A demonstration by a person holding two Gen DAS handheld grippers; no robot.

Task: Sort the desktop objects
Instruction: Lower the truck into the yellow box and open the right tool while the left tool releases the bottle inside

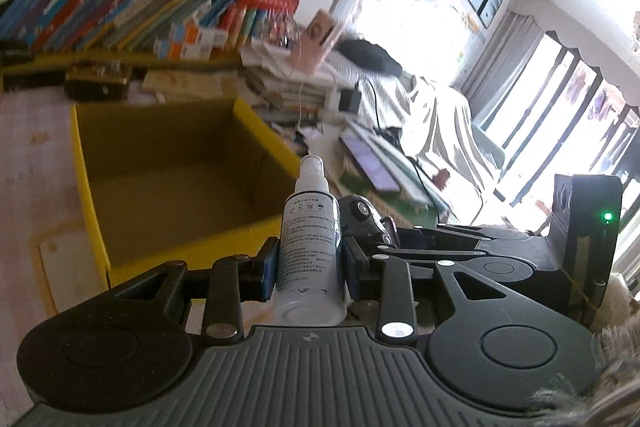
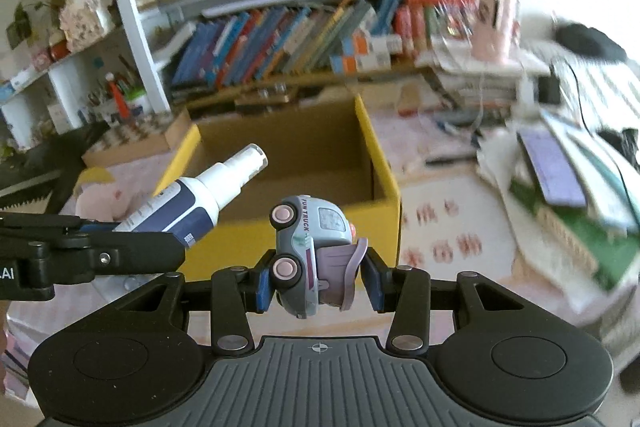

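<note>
My left gripper (image 1: 309, 267) is shut on a small white spray bottle (image 1: 310, 247) with a dark band, nozzle pointing away. Beyond it lies an open yellow cardboard box (image 1: 86, 163) with a bare brown inside. My right gripper (image 2: 318, 283) is shut on a grey toy truck (image 2: 310, 247) with pink wheels, turned on its side. In the right wrist view the same bottle (image 2: 192, 199) shows at the left, held in the left gripper (image 2: 160, 227), just in front of the box (image 2: 390, 187). The right gripper (image 1: 368, 223) with the toy appears behind the bottle in the left wrist view.
Shelves packed with books (image 2: 280, 39) run behind the box. A stack of books, papers and a tablet (image 2: 560, 171) lies to the right on the pink tabletop (image 2: 440, 195). A pink plush toy (image 2: 104, 199) sits left of the box. A low checkered carton (image 2: 136, 139) stands at the back left.
</note>
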